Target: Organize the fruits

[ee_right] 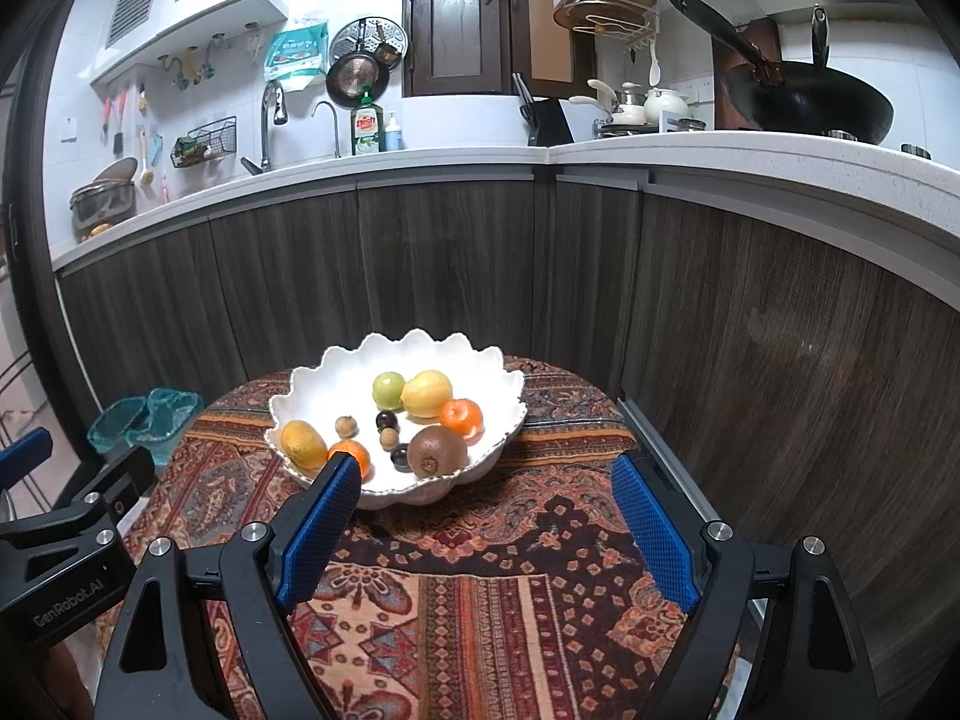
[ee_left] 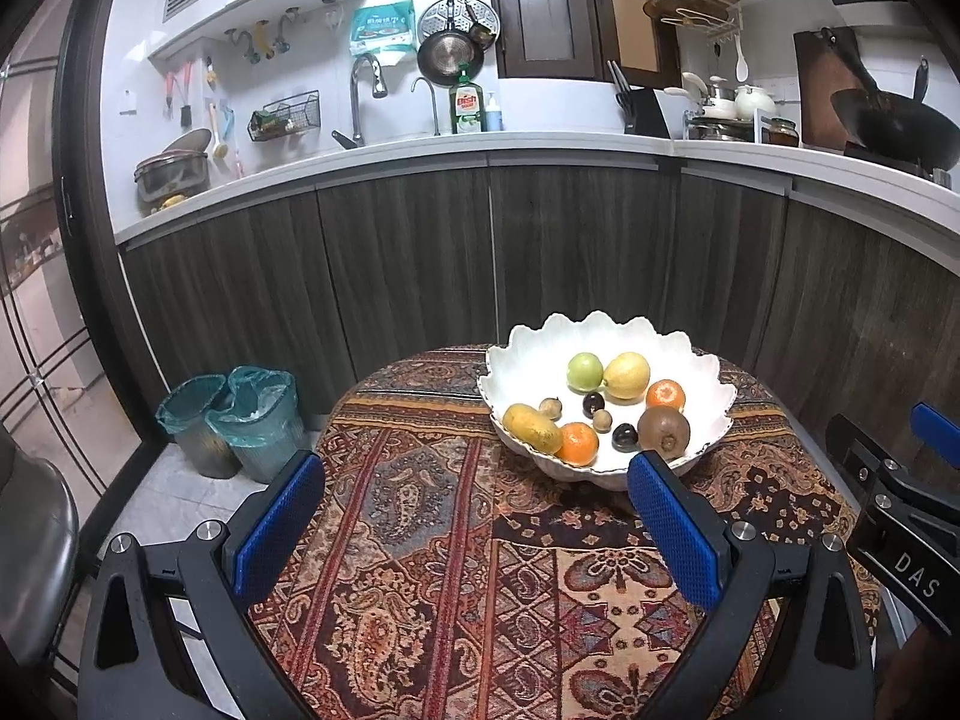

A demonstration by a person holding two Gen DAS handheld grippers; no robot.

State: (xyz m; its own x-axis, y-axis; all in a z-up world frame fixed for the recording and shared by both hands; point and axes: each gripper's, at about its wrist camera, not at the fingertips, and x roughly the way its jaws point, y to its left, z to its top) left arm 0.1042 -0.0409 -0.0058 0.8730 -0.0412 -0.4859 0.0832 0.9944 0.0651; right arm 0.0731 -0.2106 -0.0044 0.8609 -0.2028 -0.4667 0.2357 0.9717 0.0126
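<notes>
A white scalloped bowl [ee_left: 522, 354] [ee_right: 336, 366] stands on the far part of the patterned table. In it lie a green fruit [ee_left: 585, 371] [ee_right: 389, 389], a lemon [ee_left: 626, 375] [ee_right: 426, 393], two oranges [ee_left: 665, 394] [ee_left: 579, 443], a kiwi [ee_left: 663, 429] [ee_right: 437, 450], a yellow mango [ee_left: 531, 427] [ee_right: 304, 444] and several small dark and brown fruits. My left gripper [ee_left: 477, 474] hangs open in front of the bowl with nothing between its blue pads. My right gripper [ee_right: 487, 471] is open too, near the bowl's front rim, holding nothing.
The round table carries a red-brown paisley cloth [ee_left: 456, 540] [ee_right: 480, 600]. Two bins with green liners [ee_left: 240, 426] stand on the floor at left. Dark wooden cabinets [ee_left: 540, 252] under a white counter run close behind the table. A grey chair [ee_left: 30, 540] sits at far left.
</notes>
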